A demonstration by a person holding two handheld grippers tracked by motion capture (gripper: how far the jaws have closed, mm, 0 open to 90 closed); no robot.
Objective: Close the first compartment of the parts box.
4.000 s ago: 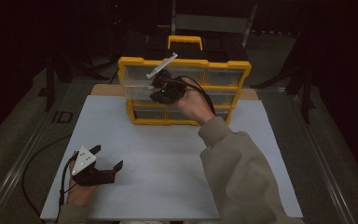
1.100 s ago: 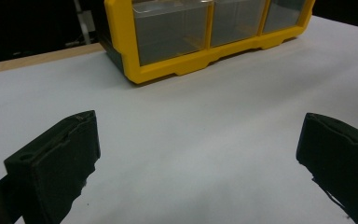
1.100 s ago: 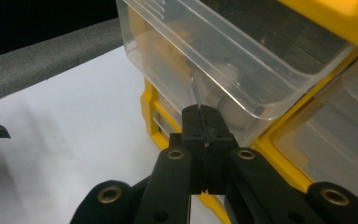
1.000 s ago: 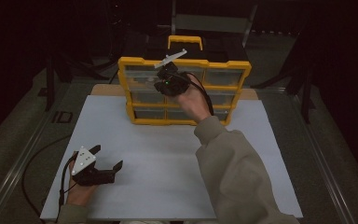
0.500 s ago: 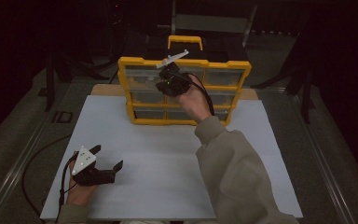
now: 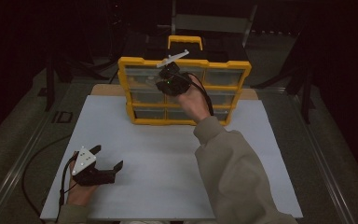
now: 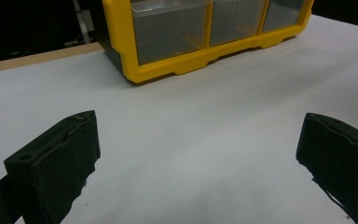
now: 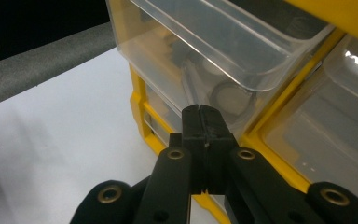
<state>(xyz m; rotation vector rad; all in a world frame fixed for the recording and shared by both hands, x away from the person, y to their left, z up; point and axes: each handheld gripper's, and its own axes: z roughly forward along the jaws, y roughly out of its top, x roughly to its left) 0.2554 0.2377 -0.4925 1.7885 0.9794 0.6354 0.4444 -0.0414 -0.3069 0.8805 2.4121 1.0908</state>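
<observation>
Since four seconds ago the right tool [image 6: 168,77] has risen a little along the yellow drawer cabinet [image 6: 130,88], jaws pressed together at a clear drawer [image 8: 205,42]. The left tool [image 6: 106,162] rests on the white counter [image 6: 168,154], jaws wide apart, well short of the cabinet.

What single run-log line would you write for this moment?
right gripper: shut, at organizer's clear drawer | left gripper: open, on white table | nothing held

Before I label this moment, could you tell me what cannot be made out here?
- Drawer contents: blurred behind clear plastic in the right gripper view.
- Right gripper fingertips: hidden by its own body in the high view.
- Drawer cabinet: upper rows cut off by the top edge in the left gripper view.
</observation>
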